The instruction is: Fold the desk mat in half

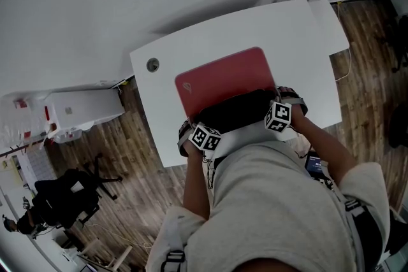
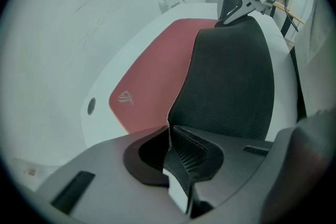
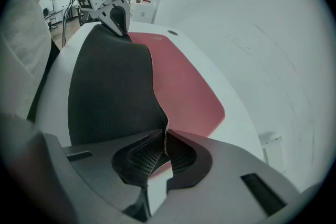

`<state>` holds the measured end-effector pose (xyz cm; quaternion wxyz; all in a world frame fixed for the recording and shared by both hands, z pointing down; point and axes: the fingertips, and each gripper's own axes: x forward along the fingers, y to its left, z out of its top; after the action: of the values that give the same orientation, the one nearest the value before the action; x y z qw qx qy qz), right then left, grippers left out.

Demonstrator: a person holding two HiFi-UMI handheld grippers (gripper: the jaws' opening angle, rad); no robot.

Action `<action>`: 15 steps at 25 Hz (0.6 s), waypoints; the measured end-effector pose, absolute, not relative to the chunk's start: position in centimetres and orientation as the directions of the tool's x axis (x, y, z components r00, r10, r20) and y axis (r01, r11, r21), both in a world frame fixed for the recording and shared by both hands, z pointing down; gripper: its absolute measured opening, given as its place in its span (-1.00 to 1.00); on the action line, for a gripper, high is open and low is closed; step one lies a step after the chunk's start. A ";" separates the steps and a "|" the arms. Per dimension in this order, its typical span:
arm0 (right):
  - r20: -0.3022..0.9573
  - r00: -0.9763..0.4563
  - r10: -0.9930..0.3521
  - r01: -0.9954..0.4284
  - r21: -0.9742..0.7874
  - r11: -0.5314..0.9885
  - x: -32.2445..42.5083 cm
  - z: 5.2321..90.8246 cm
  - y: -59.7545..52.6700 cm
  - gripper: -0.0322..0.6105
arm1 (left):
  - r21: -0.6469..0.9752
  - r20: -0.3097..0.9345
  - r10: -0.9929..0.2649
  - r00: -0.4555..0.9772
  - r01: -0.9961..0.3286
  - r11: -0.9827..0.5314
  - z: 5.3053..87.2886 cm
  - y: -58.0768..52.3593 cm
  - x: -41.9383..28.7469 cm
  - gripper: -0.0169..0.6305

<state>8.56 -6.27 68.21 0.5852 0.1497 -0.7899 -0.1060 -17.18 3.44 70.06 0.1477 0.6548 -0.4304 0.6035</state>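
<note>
Mat [image 1: 223,76]: looks soft, light and floppy; best held by its corners.
Left gripper [image 2: 176,157]: clamped on one corner, desk's [image 1: 306,35] near edge.
Right gripper [image 3: 164,152]: clamped on the other.

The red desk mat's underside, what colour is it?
The desk mat underside is black, finely meshed; clearest in left gripper view.

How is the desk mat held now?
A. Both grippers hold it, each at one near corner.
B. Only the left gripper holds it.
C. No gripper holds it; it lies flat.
A: the left gripper and the right gripper are each shut on a corner of the desk mat.
</note>
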 end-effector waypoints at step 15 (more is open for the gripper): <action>0.894 -0.271 -0.356 -0.111 0.338 0.935 8.3 68.2 -6.9 -0.74 | -0.323 0.917 -0.389 -0.089 -0.737 -0.593 70.1 2.4 -17.4 -0.86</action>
<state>8.31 -6.91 68.20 0.5854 0.1475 -0.7903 -0.1047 -17.42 2.41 70.09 0.1449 0.6593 -0.4270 0.6016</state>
